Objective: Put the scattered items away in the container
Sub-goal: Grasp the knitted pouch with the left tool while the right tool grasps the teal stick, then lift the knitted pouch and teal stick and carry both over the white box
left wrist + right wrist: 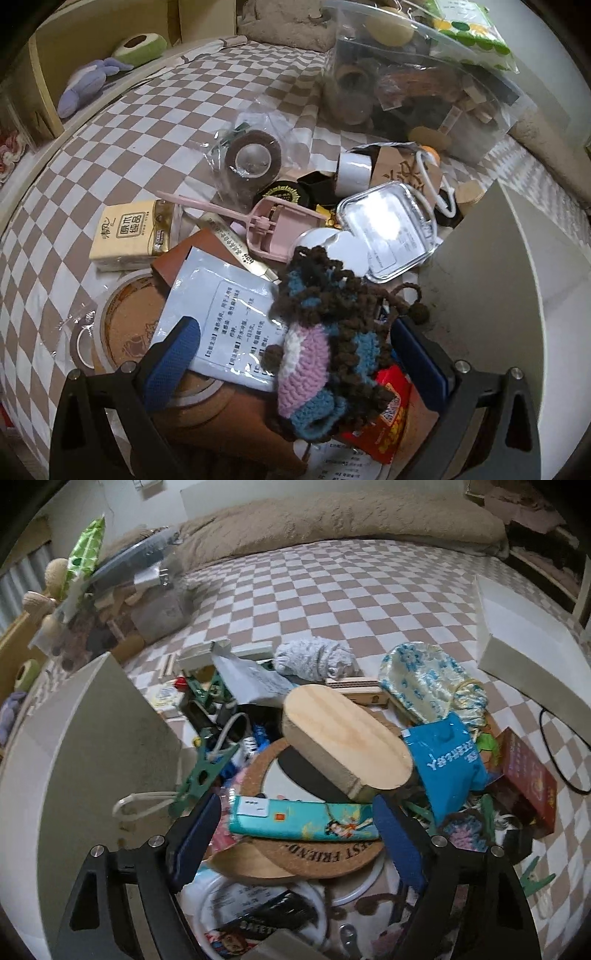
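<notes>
1. The left gripper (291,365) is spread wide around a crocheted brown, blue and pink yarn pouch (321,350); whether its blue pads (173,358) touch it is unclear.
2. The right gripper (295,834) gapes, holding nothing, over a teal cartoon-printed packet (303,819) partly hidden by its fingers.
3. Beyond, an oval pale wooden box (343,738) tops the pile.
4. The white container wall (476,280) stands at the checkered bedsheet's (332,602) near edge, cut off by the frame.

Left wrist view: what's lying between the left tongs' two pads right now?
The crocheted yarn pouch sits between the left tongs, on a white printed sachet with a red packet by the right pad. The pads stand apart, touching nothing.
</notes>
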{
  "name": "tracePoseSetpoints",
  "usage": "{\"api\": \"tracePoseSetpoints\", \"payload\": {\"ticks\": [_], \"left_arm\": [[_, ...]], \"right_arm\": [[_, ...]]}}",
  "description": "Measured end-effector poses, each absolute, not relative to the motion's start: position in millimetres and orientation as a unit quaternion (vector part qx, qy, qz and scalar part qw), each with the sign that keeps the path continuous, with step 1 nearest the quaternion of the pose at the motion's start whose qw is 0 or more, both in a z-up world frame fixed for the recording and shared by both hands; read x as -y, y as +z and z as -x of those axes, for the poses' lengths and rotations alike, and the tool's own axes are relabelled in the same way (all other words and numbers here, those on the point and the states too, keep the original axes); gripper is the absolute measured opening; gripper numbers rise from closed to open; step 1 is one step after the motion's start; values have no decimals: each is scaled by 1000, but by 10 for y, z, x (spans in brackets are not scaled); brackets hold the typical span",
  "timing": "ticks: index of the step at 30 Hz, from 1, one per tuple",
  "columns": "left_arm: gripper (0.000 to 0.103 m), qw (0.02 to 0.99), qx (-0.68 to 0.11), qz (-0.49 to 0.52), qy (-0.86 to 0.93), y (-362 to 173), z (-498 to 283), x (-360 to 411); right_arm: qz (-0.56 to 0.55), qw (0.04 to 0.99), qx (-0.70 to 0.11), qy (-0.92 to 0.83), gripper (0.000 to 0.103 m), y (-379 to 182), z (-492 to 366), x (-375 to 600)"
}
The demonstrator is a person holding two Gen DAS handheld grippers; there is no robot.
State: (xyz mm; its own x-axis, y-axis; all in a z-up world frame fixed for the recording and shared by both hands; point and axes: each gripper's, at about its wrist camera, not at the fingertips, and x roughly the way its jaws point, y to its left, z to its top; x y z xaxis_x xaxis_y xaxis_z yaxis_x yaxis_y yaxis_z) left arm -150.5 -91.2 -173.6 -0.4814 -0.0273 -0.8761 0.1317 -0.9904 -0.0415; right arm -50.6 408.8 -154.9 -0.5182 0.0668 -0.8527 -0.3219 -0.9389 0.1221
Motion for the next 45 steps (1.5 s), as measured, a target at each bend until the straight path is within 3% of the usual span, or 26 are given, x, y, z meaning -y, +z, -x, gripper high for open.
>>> {"api": "tracePoseSetpoints", "payload": {"ticks": [5,7,11,15,28,32,36,41,42,43,45], "left_arm": [[102,45,-41,-503,-862,-1746,1491,906],[94,41,-45,-500,-864,-1734,1487,922],[67,21,-60,-497,-866,-1686,1468,925],[52,15,-70,-496,-865,-1662,1456,941],[41,7,-133,-464,-876,-1513,1364,1113],[25,4,-144,-450,-881,-1444,1314,1144],[21,-1,-152,-437,-887,-1376,1273,1167],[21,8,-143,-444,-885,-1375,1264,1173],[25,12,-137,-448,-883,-1384,1267,1167],[33,17,-131,-452,-882,-1406,1268,1158],[77,28,-121,-458,-881,-1429,1259,1141]], "right_arm": [[481,125,-144,856,83,-1592,493,-4149],[480,126,-150,855,83,-1585,480,-4165],[477,124,-150,857,83,-1547,462,-4132],[467,117,-160,862,83,-1482,444,-4097],[411,108,-221,878,83,-1218,244,-4143],[399,108,-234,880,83,-1173,203,-4180],[379,106,-249,885,83,-1098,144,-4215],[371,101,-253,888,83,-1057,115,-4192],[372,98,-253,888,83,-1057,114,-4183],[372,96,-253,888,83,-1056,113,-4172],[370,92,-252,889,83,-1041,107,-4146]]}}
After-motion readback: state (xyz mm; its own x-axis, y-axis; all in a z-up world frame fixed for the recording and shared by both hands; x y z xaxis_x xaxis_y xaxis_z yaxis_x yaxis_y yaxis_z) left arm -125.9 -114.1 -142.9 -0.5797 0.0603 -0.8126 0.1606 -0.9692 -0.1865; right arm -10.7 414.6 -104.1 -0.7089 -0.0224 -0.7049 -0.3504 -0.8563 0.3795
